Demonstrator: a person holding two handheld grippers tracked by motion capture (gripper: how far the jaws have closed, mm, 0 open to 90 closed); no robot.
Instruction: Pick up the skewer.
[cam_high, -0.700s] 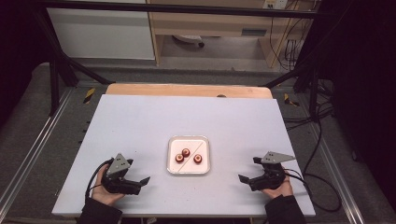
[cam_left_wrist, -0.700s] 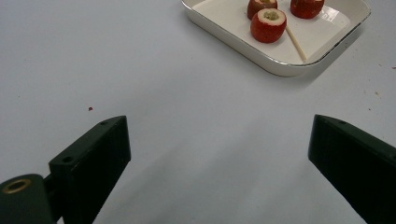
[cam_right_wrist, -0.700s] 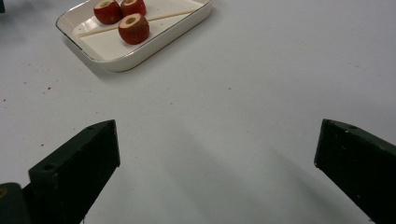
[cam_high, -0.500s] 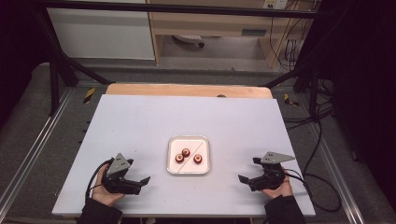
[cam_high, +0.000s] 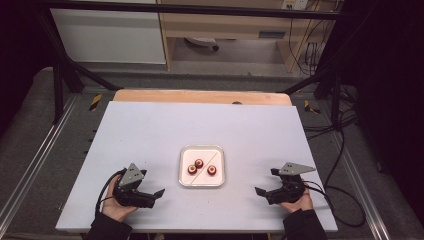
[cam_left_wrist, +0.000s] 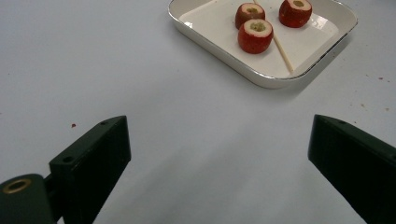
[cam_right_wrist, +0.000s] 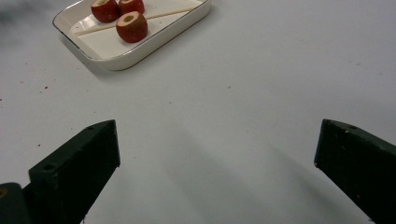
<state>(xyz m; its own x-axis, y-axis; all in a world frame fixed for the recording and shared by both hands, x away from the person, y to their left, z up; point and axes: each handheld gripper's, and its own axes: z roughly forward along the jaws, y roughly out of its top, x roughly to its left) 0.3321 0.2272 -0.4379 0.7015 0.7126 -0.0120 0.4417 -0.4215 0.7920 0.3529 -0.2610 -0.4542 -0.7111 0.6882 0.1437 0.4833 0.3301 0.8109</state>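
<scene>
A white square tray (cam_high: 202, 148) sits at the table's middle front, holding three cored red fruits (cam_high: 199, 163) and a thin wooden skewer (cam_high: 216, 154) laid diagonally. My left gripper (cam_high: 152, 183) rests on the table to the tray's left, open, with nothing between its jaws. My right gripper (cam_high: 265, 181) rests to the tray's right, also open and empty. In the left gripper view the tray (cam_left_wrist: 261, 80), fruits (cam_left_wrist: 256, 35) and skewer (cam_left_wrist: 281, 49) lie ahead of the gripper (cam_left_wrist: 219, 154). The right gripper view shows the tray (cam_right_wrist: 140, 53) and fruits (cam_right_wrist: 131, 26) at upper left, beyond the gripper (cam_right_wrist: 217, 158).
The white tabletop (cam_high: 200, 125) ends in a wooden strip (cam_high: 200, 96) at the far edge. Small red specks (cam_left_wrist: 73, 125) dot the surface near the tray. Black frame posts (cam_high: 60, 75) and cables (cam_high: 345, 145) stand beside the table.
</scene>
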